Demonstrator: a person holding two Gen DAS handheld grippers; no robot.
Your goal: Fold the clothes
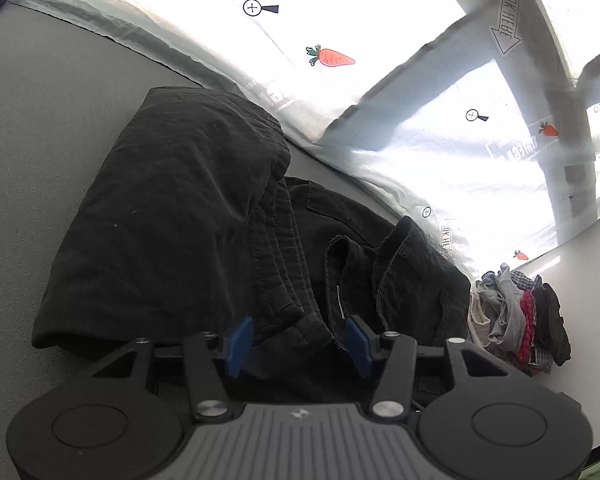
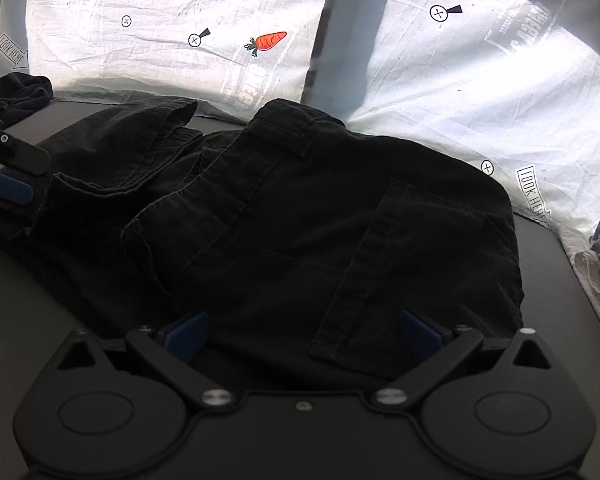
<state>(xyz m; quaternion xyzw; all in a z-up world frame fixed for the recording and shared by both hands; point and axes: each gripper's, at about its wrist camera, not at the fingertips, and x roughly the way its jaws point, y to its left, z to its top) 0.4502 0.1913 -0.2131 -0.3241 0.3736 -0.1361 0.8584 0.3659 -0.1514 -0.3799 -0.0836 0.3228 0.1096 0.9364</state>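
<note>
Behind the work area hangs a white sheet (image 2: pixel 180 64) printed with carrots, arrows and crossed circles, lit brightly from behind; grey bars cross it. Below it runs a flat grey table (image 1: pixel 40 140), matte and uncluttered on its left side.

Black trousers (image 2: pixel 300 216) lie on this table, partly folded into a thick bundle. Seams, a belt loop and hemmed leg ends show on top. In the right wrist view the bundle's long axis runs left to right across the frame, with the leg ends toward the left and the waist part toward the right.

Left gripper (image 1: pixel 300 334): jaws spread, blue pads on either side of a fold edge of the trousers, no pad pressing the cloth. The garment lies directly ahead of it and below.

Right gripper (image 2: pixel 304 332): jaws spread wide, a strip of the trousers lying between the pads without being pinched. The garment lies directly ahead, filling the middle of the view.

Both grippers sit at the near edge of the bundle; the left one is at the leg-end side, its fingers visible at the left border of the right wrist view. Judgement: the next fold likely runs across the long axis, so either gripper may take the near edge.

A pile of mixed clothes (image 1: pixel 516 316) waits at the right end of the table. Another dark garment (image 2: pixel 16 92) lies at the far left.
</note>
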